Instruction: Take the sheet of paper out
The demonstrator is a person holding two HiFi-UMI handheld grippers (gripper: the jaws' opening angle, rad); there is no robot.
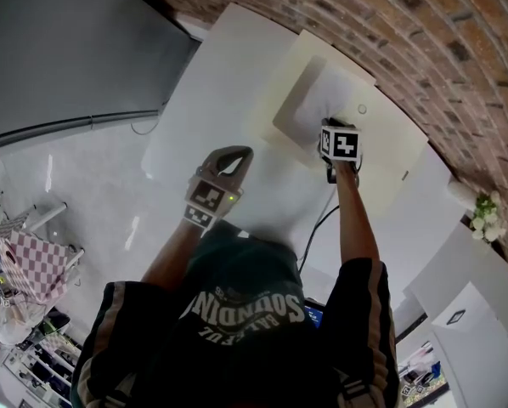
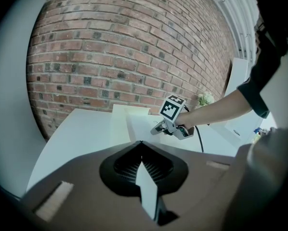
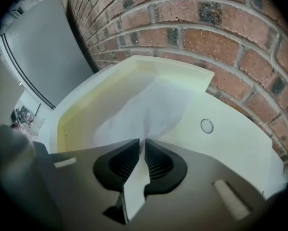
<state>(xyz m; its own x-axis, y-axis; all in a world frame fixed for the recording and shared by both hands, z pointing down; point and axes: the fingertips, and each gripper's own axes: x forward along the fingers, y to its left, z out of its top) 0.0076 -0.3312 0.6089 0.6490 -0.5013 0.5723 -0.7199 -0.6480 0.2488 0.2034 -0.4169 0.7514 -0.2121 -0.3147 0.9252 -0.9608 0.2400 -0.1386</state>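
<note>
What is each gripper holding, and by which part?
Right gripper pinches the sheet of paper at its near edge, inside the tray; left gripper holds nothing.

Rough brick wall, thin matt paper, smooth cream tray

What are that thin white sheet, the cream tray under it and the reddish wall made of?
The thin white sheet: probably paper, matte, softly creased. The cream tray: likely smooth moulded plastic, rounded rim. The reddish wall: rough brick, mortar joints.
</note>
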